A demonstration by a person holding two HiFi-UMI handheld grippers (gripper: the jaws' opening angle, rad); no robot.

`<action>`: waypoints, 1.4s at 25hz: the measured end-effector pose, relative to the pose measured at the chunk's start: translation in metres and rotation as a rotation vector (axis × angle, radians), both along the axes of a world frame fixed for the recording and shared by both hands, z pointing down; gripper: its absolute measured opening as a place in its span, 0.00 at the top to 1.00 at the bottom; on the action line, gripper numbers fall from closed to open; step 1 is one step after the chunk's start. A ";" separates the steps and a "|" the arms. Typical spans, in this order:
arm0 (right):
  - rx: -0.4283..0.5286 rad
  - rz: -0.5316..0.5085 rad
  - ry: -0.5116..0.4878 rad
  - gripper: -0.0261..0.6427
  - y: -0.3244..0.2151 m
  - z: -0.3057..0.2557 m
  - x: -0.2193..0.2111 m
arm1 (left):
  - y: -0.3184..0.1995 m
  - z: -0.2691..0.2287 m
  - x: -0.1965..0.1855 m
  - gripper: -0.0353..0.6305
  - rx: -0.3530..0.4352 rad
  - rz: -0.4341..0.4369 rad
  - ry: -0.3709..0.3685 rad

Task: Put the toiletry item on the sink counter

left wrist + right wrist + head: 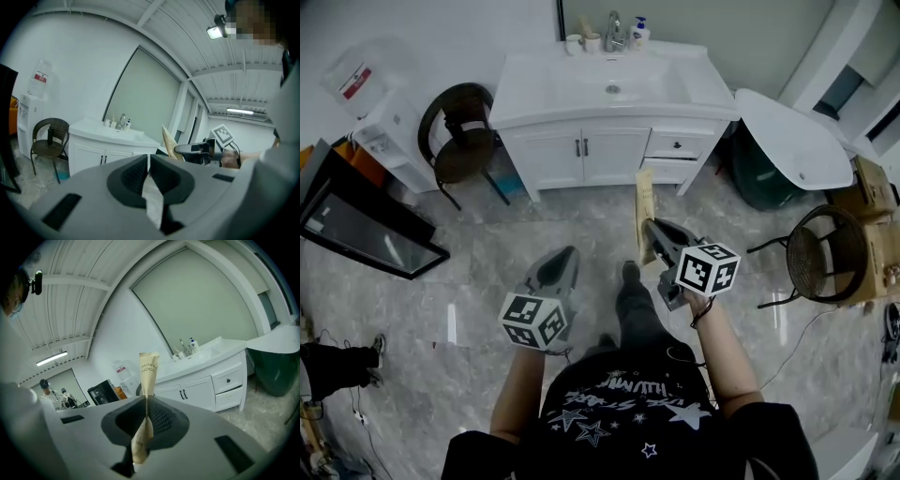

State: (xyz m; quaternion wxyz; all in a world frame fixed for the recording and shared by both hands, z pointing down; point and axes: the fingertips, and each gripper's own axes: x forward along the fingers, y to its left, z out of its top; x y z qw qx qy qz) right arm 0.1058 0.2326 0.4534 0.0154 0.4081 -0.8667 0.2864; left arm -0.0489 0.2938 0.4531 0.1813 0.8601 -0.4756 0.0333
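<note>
While the left gripper (148, 161) has its jaws closed on nothing, the right gripper (146, 401) pinches a tan paper toothbrush packet (148, 373), whose long axis runs straight out past the fingertips (154, 404), its far end aimed toward the white sink counter (534, 84).

Right tool (655, 231) grips tan packet (644, 197) before sink counter (542, 90).

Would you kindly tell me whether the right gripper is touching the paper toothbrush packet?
Touching. The right gripper view shows the right gripper with its fingers pressed shut on the toothbrush packet, which sticks up between them.
</note>
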 end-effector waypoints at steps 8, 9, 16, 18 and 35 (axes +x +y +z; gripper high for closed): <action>-0.044 0.003 -0.007 0.92 -0.042 0.022 0.007 | -0.032 0.019 0.000 0.91 -0.048 -0.013 -0.016; -0.051 0.007 -0.010 0.92 -0.050 0.025 0.009 | -0.040 0.020 0.001 0.91 -0.052 -0.015 -0.018; -0.074 0.031 -0.059 0.92 -0.121 0.031 0.029 | -0.107 0.017 0.017 0.91 -0.048 -0.012 -0.036; -0.080 0.033 -0.070 0.92 -0.143 0.033 0.033 | -0.127 0.017 0.021 0.91 -0.048 -0.017 -0.036; -0.116 -0.021 -0.152 0.92 -0.308 0.025 0.064 | -0.272 0.003 0.071 0.91 -0.065 -0.063 -0.065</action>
